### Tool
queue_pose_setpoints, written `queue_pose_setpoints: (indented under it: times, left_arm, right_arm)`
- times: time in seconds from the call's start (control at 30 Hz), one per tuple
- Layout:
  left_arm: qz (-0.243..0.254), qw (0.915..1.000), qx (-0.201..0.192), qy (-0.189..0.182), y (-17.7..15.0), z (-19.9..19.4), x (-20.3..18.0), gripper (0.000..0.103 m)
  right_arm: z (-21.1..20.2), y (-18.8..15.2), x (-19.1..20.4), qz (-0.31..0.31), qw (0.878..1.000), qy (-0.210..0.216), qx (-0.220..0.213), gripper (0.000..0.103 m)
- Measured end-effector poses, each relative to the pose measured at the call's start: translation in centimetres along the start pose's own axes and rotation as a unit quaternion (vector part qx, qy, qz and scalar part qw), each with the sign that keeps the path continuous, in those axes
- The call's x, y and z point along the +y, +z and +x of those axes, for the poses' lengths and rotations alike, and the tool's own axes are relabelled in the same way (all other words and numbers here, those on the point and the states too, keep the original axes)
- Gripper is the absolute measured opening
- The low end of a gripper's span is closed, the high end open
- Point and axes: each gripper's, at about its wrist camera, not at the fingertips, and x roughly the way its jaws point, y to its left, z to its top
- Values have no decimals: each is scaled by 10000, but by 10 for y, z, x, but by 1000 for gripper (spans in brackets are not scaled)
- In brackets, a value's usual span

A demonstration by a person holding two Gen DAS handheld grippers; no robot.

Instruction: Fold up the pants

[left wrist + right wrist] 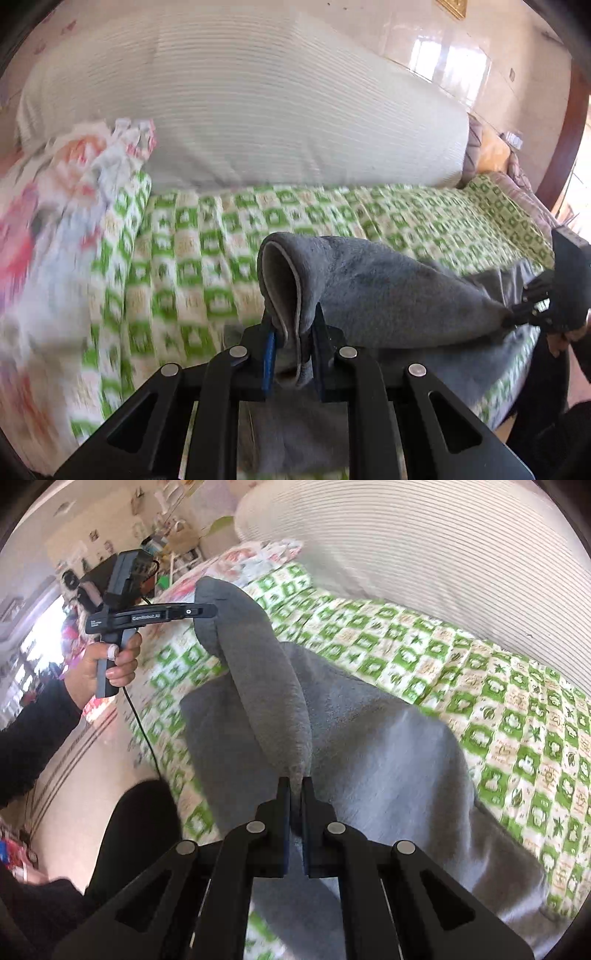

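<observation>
Green-and-white checked bedding [229, 236] fills the middle of the left wrist view, with a big ribbed white bolster [240, 110] across the top and a floral quilt [48, 206] bunched at the left edge. At bottom center the left claw [291, 332] is pinched tight on a rolled hem of the gray pants [388, 291], whose cloth stretches away to the right edge, where the right claw [517, 317] grips the far corner. In the right wrist view the same bedding runs from upper center down the right side; the right claw sits at bottom center, its jaws nearly together on a thin fold of gray fabric. From there a raised ridge of pants climbs toward the upper left, ending at the left claw, gripped by the person's left hand [110, 661]. The rest of the garment lies slack on the bed, center and lower right. It looks like soft, light, limp fleece: it sags between grips and should drape rather than hold a crease. Hems and corners seem the best holds, both sides kept level.
</observation>
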Motion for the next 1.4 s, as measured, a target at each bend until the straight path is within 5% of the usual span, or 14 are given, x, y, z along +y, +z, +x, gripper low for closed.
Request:
queue_pose_setpoints:
  times: [0.3,0.47,0.8,0.97,1.13,1.23,1.4]
  left_arm:
    - [-537,9975,431,181,-63,20,19,18]
    - [-595,9977,220,238,-66,10,25,20]
    - [-78,9946,-908,489,-2,2,1,17]
    - [-508,9965,-368,546,-47,21,24,24]
    - [-1299,9902,-96,505,-99,-1,47,57]
    - [-1640,9848,-80,569,-114,-18,51,58]
    - [-2432,9689,-201,403,-125,-39,48,66]
  right_arm:
    - [40,-42,36,-201,9981,47,580,5]
    - [67,-56,55,-539,9948,-273,816,6]
    - [25,-35,75,-700,9942,-807,-119,6]
    - [52,-45,92,-1068,9886,-1047,161,6]
    - [86,-64,91,-988,9885,-772,845,19]
    - [80,-62,88,-654,9944,-229,802,45]
    - [62,-31,78,-258,9984,251,437,45]
